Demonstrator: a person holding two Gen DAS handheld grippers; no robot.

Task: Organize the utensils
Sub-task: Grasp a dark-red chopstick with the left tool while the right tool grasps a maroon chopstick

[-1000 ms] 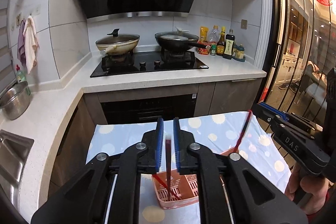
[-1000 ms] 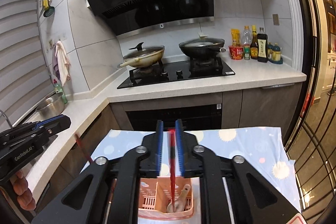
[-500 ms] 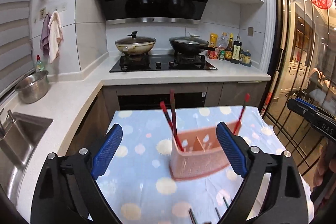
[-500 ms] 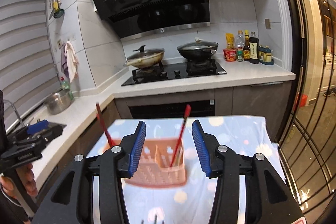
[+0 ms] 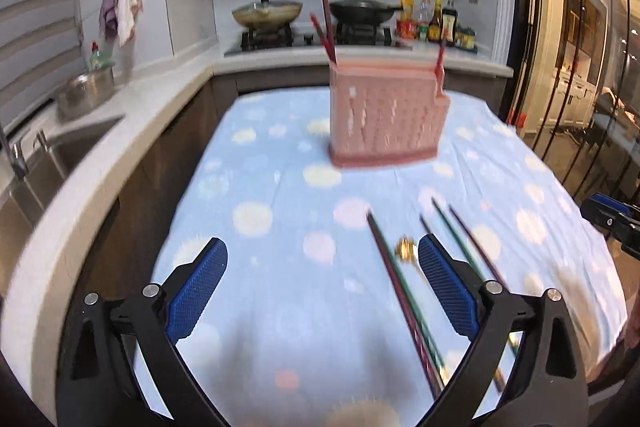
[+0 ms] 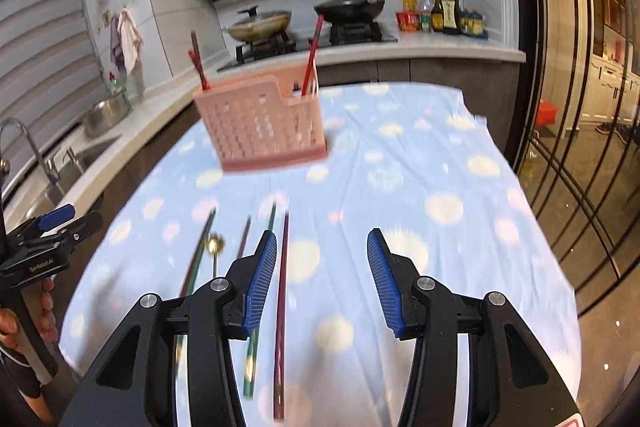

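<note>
A pink utensil basket (image 5: 386, 119) stands upright on the blue dotted tablecloth (image 5: 280, 219); it also shows in the right wrist view (image 6: 262, 125). Red chopsticks (image 5: 326, 27) stick up from its left end, and one red chopstick (image 6: 311, 57) from its right end. Several dark chopsticks (image 5: 400, 291) and a gold-headed spoon (image 5: 406, 249) lie loose on the cloth near me; the loose chopsticks (image 6: 282, 287) also show in the right wrist view. My left gripper (image 5: 324, 283) is open and empty above the cloth. My right gripper (image 6: 322, 277) is open and empty beside the loose chopsticks.
A white counter with a sink (image 5: 52, 155) and a steel pot (image 5: 86, 93) runs along the left. A stove with two pans (image 6: 308, 15) and sauce bottles (image 6: 440, 11) lines the back. Glass doors (image 6: 580, 107) stand at the right.
Both grippers have let go of the red chopsticks, which now stand in the basket. Both have opened wide, pulled back and dropped low toward the loose utensils on the cloth.
</note>
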